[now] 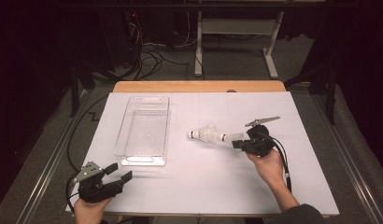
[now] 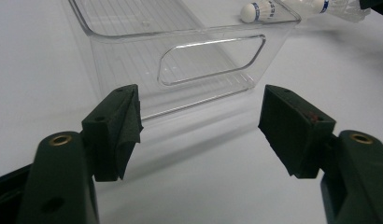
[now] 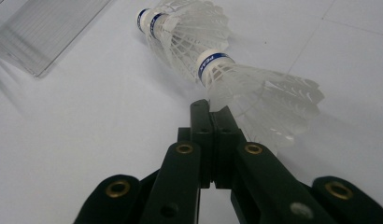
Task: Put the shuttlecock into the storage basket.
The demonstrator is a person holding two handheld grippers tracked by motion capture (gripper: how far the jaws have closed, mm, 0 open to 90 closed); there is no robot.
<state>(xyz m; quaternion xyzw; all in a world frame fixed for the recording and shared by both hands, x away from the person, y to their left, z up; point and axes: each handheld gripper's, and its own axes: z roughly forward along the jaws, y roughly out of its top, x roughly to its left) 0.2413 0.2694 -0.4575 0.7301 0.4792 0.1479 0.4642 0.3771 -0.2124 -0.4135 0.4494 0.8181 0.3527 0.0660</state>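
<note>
High view: white table (image 1: 189, 186) over grey carpet (image 1: 35, 154); left hand-held gripper (image 1: 118, 173) open, right hand-held gripper (image 1: 235, 143) pinching shuttlecock (image 1: 229, 137)

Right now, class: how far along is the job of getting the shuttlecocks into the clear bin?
Done: nothing, the bin holds no shuttlecock. In hand: the right gripper is shut at the feather skirt of the near shuttlecock; whether it pinches a feather is unclear. Left: lifting the shuttlecocks over. The left gripper waits open beside the bin.
</note>
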